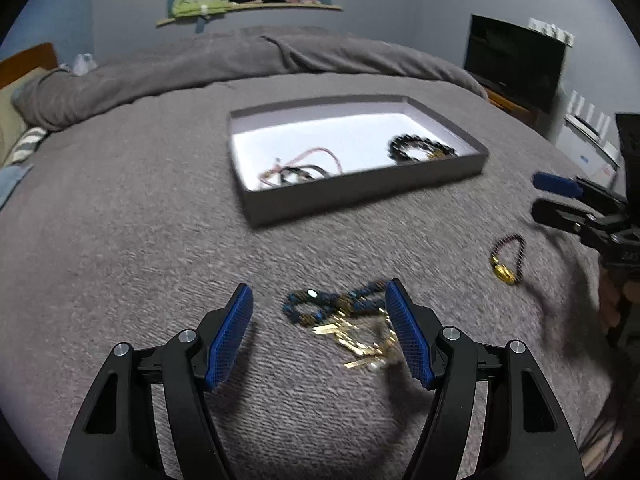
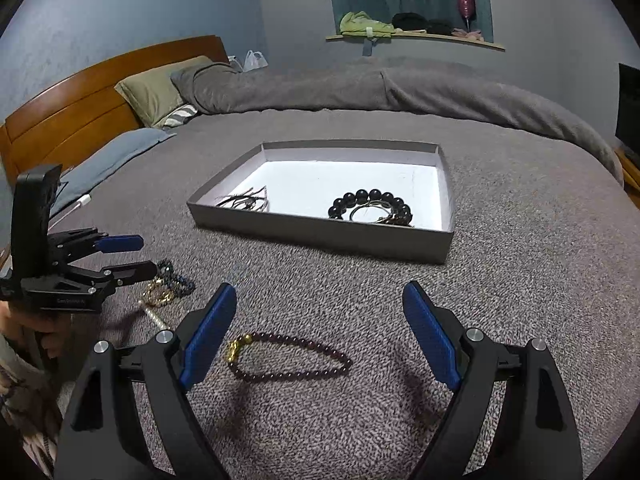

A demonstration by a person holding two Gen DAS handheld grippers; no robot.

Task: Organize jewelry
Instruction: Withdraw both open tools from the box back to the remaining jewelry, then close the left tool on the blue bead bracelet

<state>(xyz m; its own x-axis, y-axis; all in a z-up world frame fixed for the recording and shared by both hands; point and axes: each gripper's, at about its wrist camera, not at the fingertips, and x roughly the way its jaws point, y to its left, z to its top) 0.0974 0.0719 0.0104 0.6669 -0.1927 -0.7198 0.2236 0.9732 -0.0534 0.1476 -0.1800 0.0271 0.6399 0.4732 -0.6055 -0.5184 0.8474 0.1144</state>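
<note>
A shallow grey box with a white floor lies on the grey bedspread. In it are a black bead bracelet and thin cord bracelets. My left gripper is open just above a pile of blue bead and gold jewelry. My right gripper is open over a dark red bead bracelet with a gold clasp. Each gripper shows in the other's view: the right gripper, the left gripper.
The bedspread covers the bed. A wooden headboard and pillows stand at the left. A rolled grey blanket lies behind the box. A dark screen stands to the right. A wall shelf holds clothes.
</note>
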